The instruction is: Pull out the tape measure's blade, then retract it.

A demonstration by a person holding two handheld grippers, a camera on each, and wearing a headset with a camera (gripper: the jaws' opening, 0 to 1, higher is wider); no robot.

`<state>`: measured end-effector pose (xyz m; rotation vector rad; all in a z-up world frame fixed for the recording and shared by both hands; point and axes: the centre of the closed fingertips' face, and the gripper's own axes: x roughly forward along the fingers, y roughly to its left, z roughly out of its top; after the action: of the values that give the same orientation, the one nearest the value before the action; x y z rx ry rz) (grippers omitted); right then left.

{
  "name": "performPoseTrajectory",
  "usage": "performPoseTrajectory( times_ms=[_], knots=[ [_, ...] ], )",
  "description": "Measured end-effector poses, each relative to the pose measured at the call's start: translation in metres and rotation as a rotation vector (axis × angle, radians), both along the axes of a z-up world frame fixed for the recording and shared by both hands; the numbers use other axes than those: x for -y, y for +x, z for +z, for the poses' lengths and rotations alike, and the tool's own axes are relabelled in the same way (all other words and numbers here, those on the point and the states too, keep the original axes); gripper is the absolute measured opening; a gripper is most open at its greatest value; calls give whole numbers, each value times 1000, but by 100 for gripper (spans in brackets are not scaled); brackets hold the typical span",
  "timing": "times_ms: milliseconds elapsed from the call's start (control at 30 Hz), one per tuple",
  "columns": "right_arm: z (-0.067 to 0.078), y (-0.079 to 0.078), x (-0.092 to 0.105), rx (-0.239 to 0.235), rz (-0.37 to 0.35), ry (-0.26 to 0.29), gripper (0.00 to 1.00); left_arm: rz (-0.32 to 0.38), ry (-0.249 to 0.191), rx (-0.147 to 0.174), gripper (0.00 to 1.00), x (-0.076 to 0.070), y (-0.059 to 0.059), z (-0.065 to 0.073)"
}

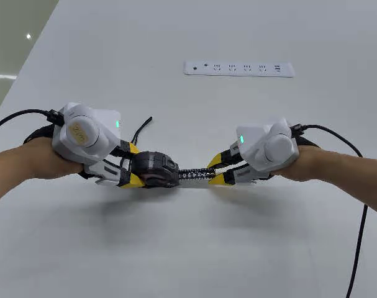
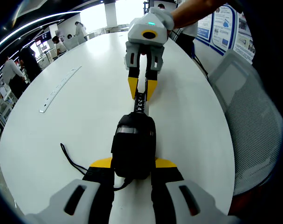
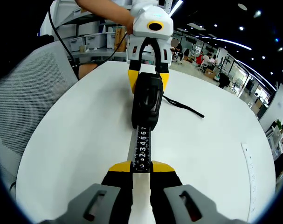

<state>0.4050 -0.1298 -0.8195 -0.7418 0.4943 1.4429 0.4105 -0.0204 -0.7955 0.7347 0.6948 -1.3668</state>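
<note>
Tape measure (image 1: 156,169), black-cased, is low at the white desk (image 1: 238,248); I cannot tell whether it touches. Its body is clamped between the yellow-tipped jaws of the left hand-held gripper (image 1: 133,165). A short stretch of blade (image 1: 196,174), with numerals up to 7 showing, runs to the right hand-held gripper (image 1: 215,171), whose jaws are pinched on the blade's end. The case's black wrist strap (image 1: 141,127) trails on the desk. A white power strip (image 1: 239,68) lies well apart on the far side.

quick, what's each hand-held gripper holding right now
Left hand-held gripper: closed on the tape measure, gripping its case.
Right hand-held gripper: closed on the end of the blade, which is partly extended.
</note>
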Motion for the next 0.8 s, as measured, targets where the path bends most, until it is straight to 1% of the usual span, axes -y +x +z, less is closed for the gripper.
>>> performPoseTrajectory(
  times_ms=[800],
  knots=[
    [0, 0, 14, 3, -1, -18, 12, -2, 4, -1, 25, 0, 0, -1]
  ],
)
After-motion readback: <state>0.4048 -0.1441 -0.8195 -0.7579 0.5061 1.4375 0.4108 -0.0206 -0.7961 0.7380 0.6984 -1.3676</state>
